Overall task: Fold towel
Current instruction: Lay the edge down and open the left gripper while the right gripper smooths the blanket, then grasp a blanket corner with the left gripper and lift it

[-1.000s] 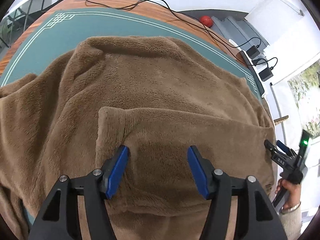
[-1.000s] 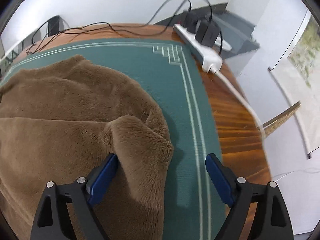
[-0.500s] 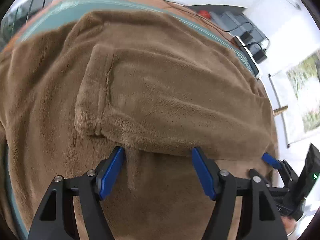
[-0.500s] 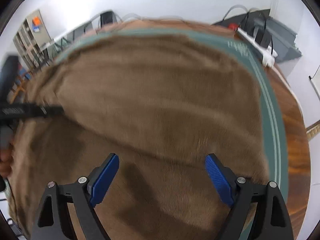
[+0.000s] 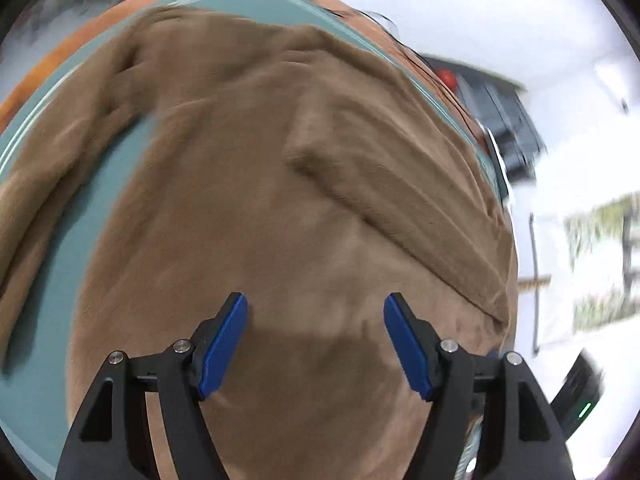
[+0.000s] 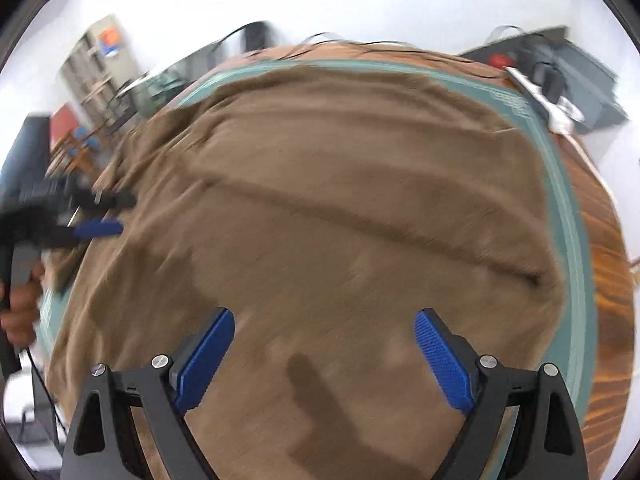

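- Towel [image 5: 280,208]: brown, plush, spread across the green mat [image 5: 60,240] that covers the wooden surface [image 6: 612,280]. It takes up most of both wrist views.
- One part of the towel is folded over onto the rest. The edge of this flap shows as a raised ridge running diagonally in the left wrist view and as a long dark crease in the right wrist view.
- At the left of the left wrist view a loose stretch of towel lies bunched, with a strip of bare mat between it and the main body.
- Left gripper [image 5: 316,344]: jaws apart, blue pads clear of the cloth, nothing between them. It hangs above the towel's single-layer part, near the flap edge. Its shadow falls on the cloth just below.
- Right gripper [image 6: 324,356]: jaws wide apart, nothing clamped, poised over the towel with shadow on the pile beneath.
- In the right wrist view the left gripper [image 6: 100,216] shows at the left edge, carried by a hand [image 6: 20,308], over the towel's left border.
- Both views are motion-blurred; fine texture cannot be read.
- Containers: a shelf unit [image 6: 96,76] stands at the far wall; its contents are too blurred to tell.
- A white power strip [image 6: 540,100] with plugs lies on the surface beyond the mat's far right corner; cables [image 6: 360,46] trail along the far edge.
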Demonstrator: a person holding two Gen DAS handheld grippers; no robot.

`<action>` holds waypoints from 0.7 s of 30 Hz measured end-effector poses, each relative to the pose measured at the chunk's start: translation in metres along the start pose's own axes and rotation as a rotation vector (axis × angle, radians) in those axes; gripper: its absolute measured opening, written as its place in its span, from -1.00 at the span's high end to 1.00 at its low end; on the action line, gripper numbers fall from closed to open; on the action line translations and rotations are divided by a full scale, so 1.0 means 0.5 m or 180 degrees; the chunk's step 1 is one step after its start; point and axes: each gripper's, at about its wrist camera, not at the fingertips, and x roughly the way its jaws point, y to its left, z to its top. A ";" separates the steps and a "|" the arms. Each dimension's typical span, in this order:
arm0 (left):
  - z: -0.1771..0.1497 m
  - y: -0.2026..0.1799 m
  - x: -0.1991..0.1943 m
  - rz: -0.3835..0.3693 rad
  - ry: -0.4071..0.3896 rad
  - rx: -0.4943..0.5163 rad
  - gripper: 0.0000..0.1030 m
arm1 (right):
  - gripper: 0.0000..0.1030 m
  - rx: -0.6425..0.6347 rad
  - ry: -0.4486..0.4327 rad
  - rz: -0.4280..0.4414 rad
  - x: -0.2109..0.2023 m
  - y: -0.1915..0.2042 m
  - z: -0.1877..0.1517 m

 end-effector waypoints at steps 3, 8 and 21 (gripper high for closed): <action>-0.030 0.073 -0.067 0.0136 -0.0228 -0.0275 -0.45 | -0.81 -0.0338 0.0145 0.0035 0.030 0.070 -0.058; -0.065 0.189 -0.182 0.0527 -0.0658 -0.0641 -0.45 | -0.99 -0.0595 0.0045 -0.0106 0.055 0.112 -0.110; -0.043 0.357 -0.169 0.0969 -0.0648 -0.0776 -0.51 | -0.99 -0.0407 0.0039 -0.0259 0.060 0.113 -0.107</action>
